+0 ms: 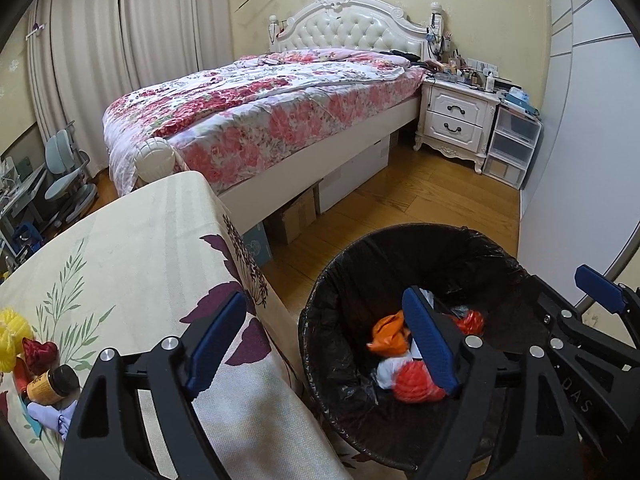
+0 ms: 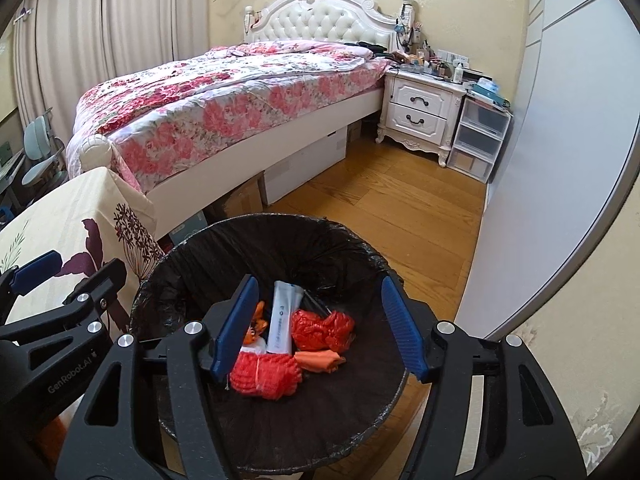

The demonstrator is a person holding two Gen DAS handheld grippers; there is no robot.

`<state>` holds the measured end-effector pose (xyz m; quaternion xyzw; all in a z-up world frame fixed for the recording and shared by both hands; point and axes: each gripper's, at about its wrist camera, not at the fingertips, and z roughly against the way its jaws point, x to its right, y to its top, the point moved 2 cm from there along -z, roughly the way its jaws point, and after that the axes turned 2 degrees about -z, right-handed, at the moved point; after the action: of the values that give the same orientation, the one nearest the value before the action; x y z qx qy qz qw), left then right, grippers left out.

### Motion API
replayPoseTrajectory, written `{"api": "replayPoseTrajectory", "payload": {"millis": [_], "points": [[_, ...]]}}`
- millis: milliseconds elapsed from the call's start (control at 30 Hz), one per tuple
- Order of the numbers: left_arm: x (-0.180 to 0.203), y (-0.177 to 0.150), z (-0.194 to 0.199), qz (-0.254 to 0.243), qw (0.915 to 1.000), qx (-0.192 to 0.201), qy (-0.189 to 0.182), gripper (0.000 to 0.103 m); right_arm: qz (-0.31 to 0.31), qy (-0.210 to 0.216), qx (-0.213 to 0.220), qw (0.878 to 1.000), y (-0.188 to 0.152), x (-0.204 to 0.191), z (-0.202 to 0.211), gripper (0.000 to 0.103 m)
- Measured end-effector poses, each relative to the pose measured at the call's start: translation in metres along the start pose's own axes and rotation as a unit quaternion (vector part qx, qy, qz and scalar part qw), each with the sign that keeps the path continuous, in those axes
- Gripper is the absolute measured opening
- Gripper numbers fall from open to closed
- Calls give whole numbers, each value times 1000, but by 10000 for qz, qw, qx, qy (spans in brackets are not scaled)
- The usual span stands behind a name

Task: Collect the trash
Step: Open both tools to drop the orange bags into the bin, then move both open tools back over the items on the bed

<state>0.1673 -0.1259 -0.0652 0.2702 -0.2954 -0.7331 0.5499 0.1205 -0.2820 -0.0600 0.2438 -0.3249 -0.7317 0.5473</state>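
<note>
Soft, even indoor light — dim daylight filters through the closed cream pleated curtains (image 1: 120,40). Both views sharp, strongly bowed at the edges, dark vignette corners — no glare.

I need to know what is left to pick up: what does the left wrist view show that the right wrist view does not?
Only the left wrist view shows items on the floral tablecloth: a yellow net bundle, a dark red scrap, a small dark jar with a yellow label and a pale purple wad. Only the right wrist view shows a white sachet lying in the black-lined bin. Both show that bin holding red and orange net scraps, plus the left gripper and right gripper, open and empty.
</note>
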Motion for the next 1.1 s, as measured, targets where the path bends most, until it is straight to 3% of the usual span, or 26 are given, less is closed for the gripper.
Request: {"api": "replayPoseTrajectory", "payload": {"millis": [400,633,1100], "points": [[-4,2,13,-75,9997,163,191,86,-96,-95,119,9998,4,5,11,78],[-21,0,32,27,9991,207,363,87,-63,-18,141,9999,1,0,21,78],[-97,-38,75,602,9944,75,865,87,188,579,-57,9981,-23,-52,42,78]]}}
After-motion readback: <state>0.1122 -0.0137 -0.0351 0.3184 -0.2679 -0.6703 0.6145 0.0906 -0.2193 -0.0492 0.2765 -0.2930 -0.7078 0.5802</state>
